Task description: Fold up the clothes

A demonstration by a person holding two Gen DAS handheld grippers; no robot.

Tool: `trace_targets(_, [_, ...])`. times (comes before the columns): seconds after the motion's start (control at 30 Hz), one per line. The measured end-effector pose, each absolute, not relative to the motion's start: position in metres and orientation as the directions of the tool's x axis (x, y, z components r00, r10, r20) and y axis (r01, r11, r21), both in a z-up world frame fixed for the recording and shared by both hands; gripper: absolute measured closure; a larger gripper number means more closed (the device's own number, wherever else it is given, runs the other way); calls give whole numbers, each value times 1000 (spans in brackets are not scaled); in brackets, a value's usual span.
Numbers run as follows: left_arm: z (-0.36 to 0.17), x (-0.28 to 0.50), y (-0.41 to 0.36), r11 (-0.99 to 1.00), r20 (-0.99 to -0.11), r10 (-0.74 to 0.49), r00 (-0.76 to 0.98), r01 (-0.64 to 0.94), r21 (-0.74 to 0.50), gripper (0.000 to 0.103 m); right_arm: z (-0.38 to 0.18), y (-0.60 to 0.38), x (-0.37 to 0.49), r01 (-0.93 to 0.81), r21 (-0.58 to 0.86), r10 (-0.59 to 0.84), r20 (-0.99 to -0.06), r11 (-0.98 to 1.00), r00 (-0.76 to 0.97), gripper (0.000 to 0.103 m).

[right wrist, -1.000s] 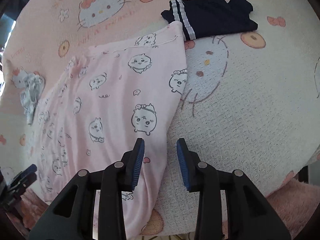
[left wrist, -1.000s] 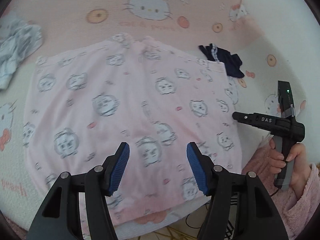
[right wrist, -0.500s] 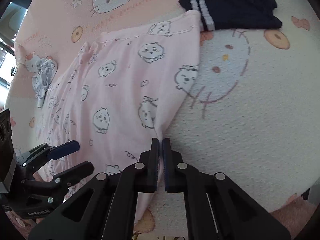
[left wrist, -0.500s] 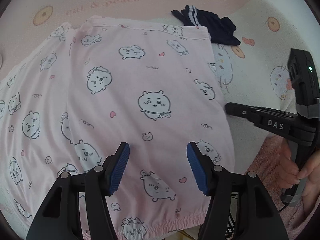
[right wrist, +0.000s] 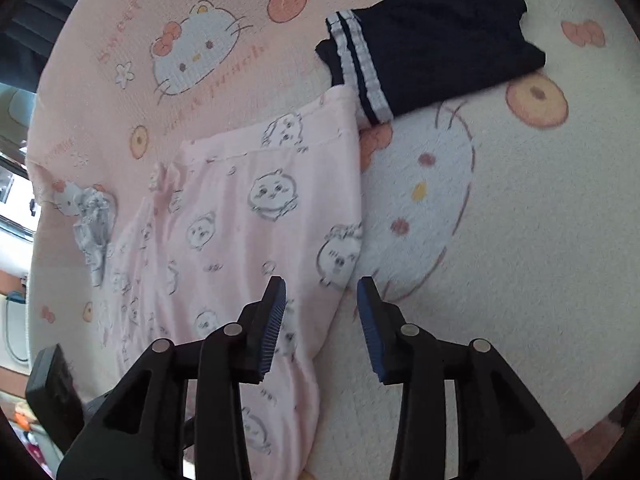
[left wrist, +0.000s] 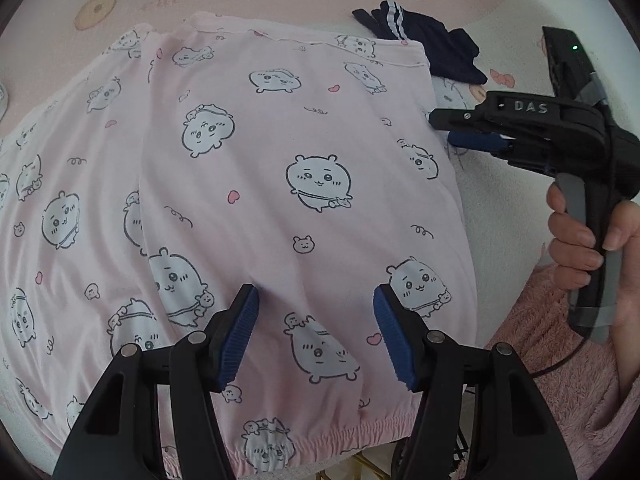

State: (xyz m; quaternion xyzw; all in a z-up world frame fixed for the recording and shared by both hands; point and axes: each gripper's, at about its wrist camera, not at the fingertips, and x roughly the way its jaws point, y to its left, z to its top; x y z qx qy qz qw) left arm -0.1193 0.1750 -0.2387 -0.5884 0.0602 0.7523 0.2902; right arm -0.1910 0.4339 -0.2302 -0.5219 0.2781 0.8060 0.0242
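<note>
Hovering over the pink pyjama trousers, the left gripper has its fingers apart, nothing between them. At three o'clock a hand holds the right gripper by the trousers' edge. From the right wrist, the right gripper shows fingers apart astride that edge; trousers lie on the blanket, dark shorts at twelve o'clock.

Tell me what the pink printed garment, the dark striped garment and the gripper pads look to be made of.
Pink garment: thin, soft knit, probably cotton jersey; it lies limp, matte, with a gathered elastic hem.
Dark garment: navy fabric, matte, white woven-looking stripes; fibre unclear.
Left gripper pads: blue, ridged, likely rubber, on black hard plastic arms.
</note>
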Motion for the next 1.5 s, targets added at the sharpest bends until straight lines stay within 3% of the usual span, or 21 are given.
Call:
trace_targets(0.1, [-237,-124,174,-830,-918,368,-146,-497,-254,41,-234,437,-197,-328,419,-238,-849,-847,-471,67])
trace_targets(0.17, [-237,-129,173,-836,-918,367,-153,-487,-253,41,-237,432,-199,-308,356,-197,-873,-882,-446,101])
trace_targets(0.27, [-240,-137,169,-848,-920,362,-151,-463,-258,41,-233,430,-197,-289,309,-162,-885,-906,-436,103])
trace_targets(0.43, [-240,-140,160,-857,-918,365,-154,-441,-267,41,-224,454,-196,-368,172,10,-896,-914,-444,103])
trace_targets(0.5, [-239,-139,157,-860,-920,358,-159,-439,-258,41,-225,466,-196,-396,202,-4,-895,-896,-447,103])
trace_targets(0.57, [-236,-138,153,-861,-917,365,-160,-432,-267,41,-231,472,-195,-404,344,-143,-881,-848,-452,100])
trace_targets(0.6, [-236,-137,152,-861,-915,370,-161,-429,-273,41,-235,473,-194,-403,416,-212,-862,-815,-461,96])
trace_targets(0.67, [-234,-136,149,-861,-911,380,-161,-423,-284,41,-241,472,-195,-385,501,-298,-827,-775,-477,73])
trace_targets(0.8, [-233,-135,145,-863,-911,381,-160,-414,-288,41,-243,470,-205,-372,526,-301,-802,-765,-516,64])
trace_targets(0.9, [-233,-135,141,-867,-912,377,-161,-407,-287,41,-241,460,-216,-349,464,-249,-822,-814,-512,66])
trace_targets(0.97, [-235,-138,138,-871,-912,377,-160,-395,-291,41,-239,453,-223,-334,405,-207,-843,-851,-496,97])
trace_targets(1.0, [-236,-139,136,-873,-912,377,-159,-389,-293,41,-238,452,-227,-329,377,-187,-853,-866,-487,103])
trace_targets(1.17, [-240,-142,138,-873,-918,363,-158,-404,-275,41,-214,457,-228,-337,234,-16,-840,-912,-542,103])
trace_targets(1.3, [-243,-144,139,-871,-923,351,-158,-416,-260,41,-236,466,-231,-368,258,-60,-880,-893,-471,103])
trace_targets(1.5, [-231,-128,123,-865,-910,368,-191,-429,-259,41,-200,461,-198,-436,219,35,-863,-873,-504,83])
